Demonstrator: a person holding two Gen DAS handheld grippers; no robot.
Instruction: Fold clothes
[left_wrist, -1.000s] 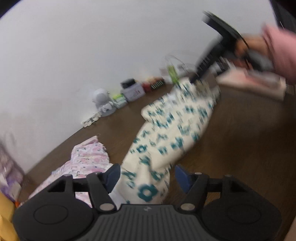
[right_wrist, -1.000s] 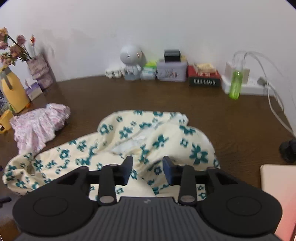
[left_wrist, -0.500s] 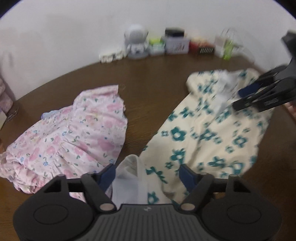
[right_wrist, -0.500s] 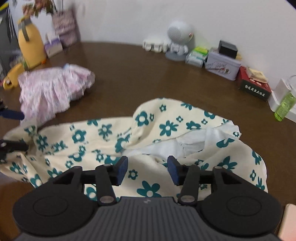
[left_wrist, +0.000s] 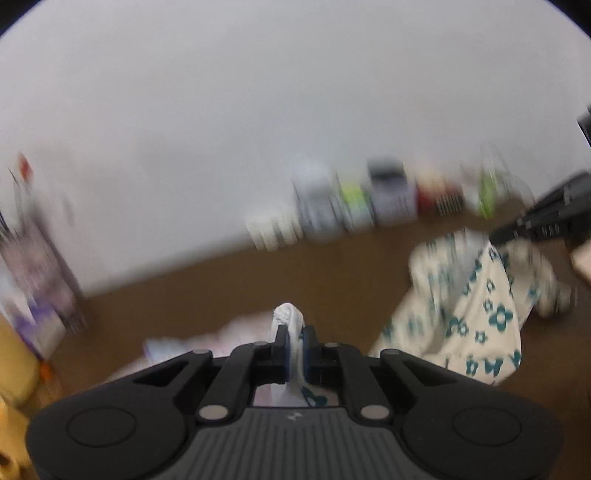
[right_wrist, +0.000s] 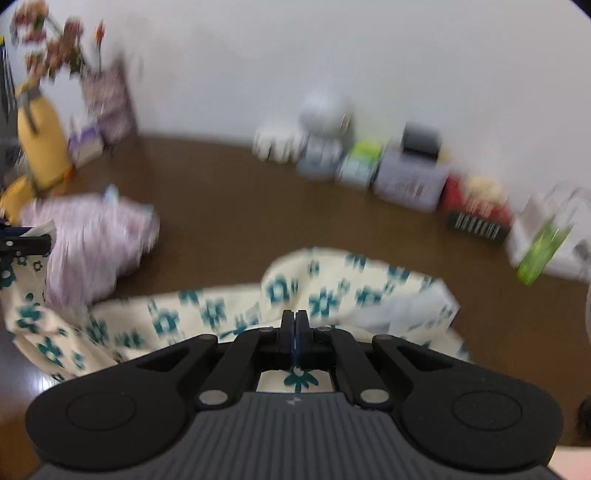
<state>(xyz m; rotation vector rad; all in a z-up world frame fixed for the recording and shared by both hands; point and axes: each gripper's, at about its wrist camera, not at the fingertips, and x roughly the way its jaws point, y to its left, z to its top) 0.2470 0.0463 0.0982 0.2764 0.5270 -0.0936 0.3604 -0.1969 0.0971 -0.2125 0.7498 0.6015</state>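
you have bare brown table (right_wrist: 229, 206) between the floral garment (right_wrist: 332, 291) and the wall-side boxes (right_wrist: 410, 181); the pink garment (right_wrist: 92, 236) crowds your left.

Two garments lie on one brown table (right_wrist: 221, 192): one cream garment with teal flowers (right_wrist: 332, 291) and one pink flowered garment (right_wrist: 92, 236). Two grippers are in use, the left gripper (left_wrist: 294, 345) and the right gripper (right_wrist: 294, 332), one on each end of the cream garment. Along the wall stand one yellow vase (right_wrist: 42, 144) with flowers, one green bottle (right_wrist: 541, 251), one red box (right_wrist: 476, 214) and one round white gadget (right_wrist: 321, 110). The other small boxes there are too blurred to count.
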